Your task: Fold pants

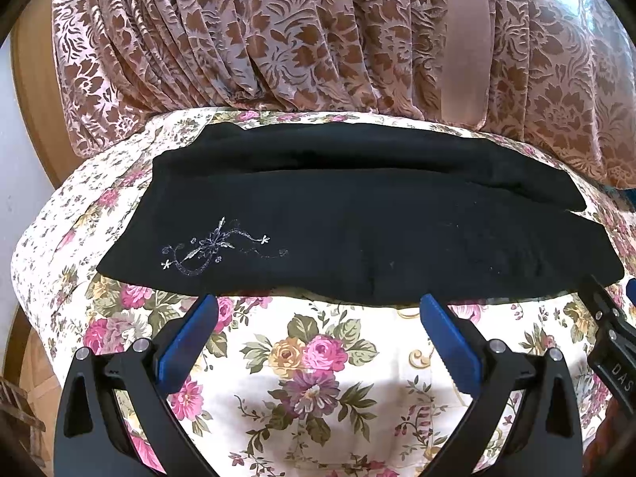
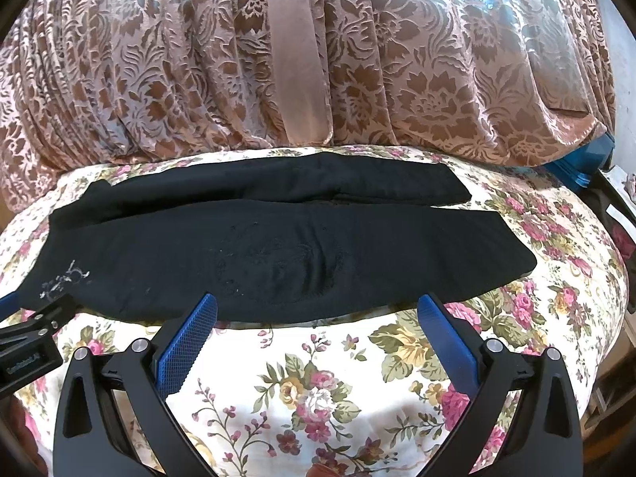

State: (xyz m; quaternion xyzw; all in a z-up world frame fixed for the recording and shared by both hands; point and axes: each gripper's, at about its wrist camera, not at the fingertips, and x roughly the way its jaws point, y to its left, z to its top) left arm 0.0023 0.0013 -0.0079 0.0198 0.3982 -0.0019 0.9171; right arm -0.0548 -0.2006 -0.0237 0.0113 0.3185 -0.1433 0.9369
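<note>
Black pants (image 1: 357,230) with a silver embroidered flower (image 1: 214,248) lie flat across the floral bedsheet (image 1: 318,377), legs side by side. They also show in the right wrist view (image 2: 278,254). My left gripper (image 1: 318,314) is open and empty, its blue pads just short of the pants' near edge. My right gripper (image 2: 318,314) is open and empty at the near edge too, further right along the pants. The right gripper's body shows at the right edge of the left wrist view (image 1: 612,342); the left gripper's body shows at the left edge of the right wrist view (image 2: 31,342).
A pink-brown floral curtain (image 1: 318,31) hangs behind the bed, right beyond the pants. Wooden furniture (image 1: 35,91) stands at the left. A blue object (image 2: 576,171) sits at the bed's far right corner.
</note>
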